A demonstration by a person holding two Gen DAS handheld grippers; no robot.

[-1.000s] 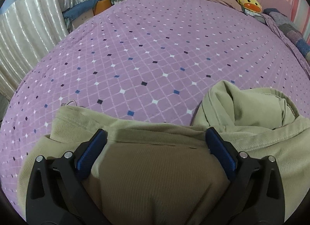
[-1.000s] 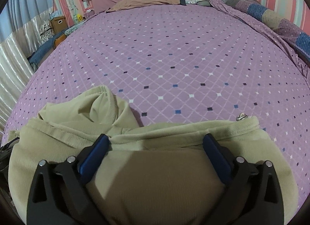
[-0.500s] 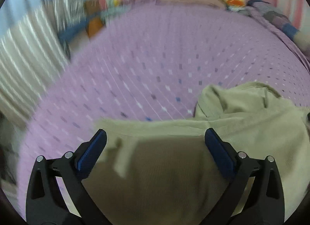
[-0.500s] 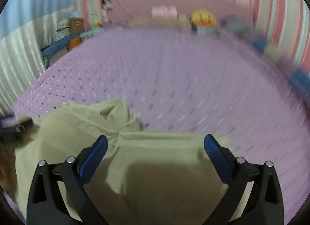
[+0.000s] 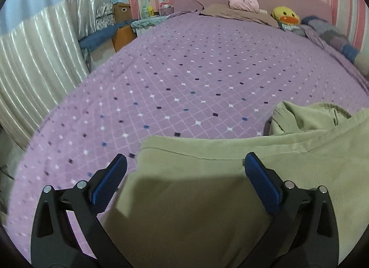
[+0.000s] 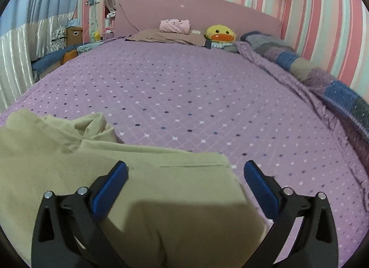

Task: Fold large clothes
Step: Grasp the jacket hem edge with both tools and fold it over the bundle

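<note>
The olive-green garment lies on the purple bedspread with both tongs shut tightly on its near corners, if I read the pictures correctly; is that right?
Not quite. The olive-green garment does lie on the purple bedspread, but neither pair of tongs is shut. The left wrist view shows the left tongs wide open over the cloth's left corner, and the right wrist view shows the right tongs equally open over its right corner.

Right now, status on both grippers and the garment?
Left gripper open, right gripper open, neither gripping. Olive garment lies bunched on purple bedspread. Nothing in the way.
</note>
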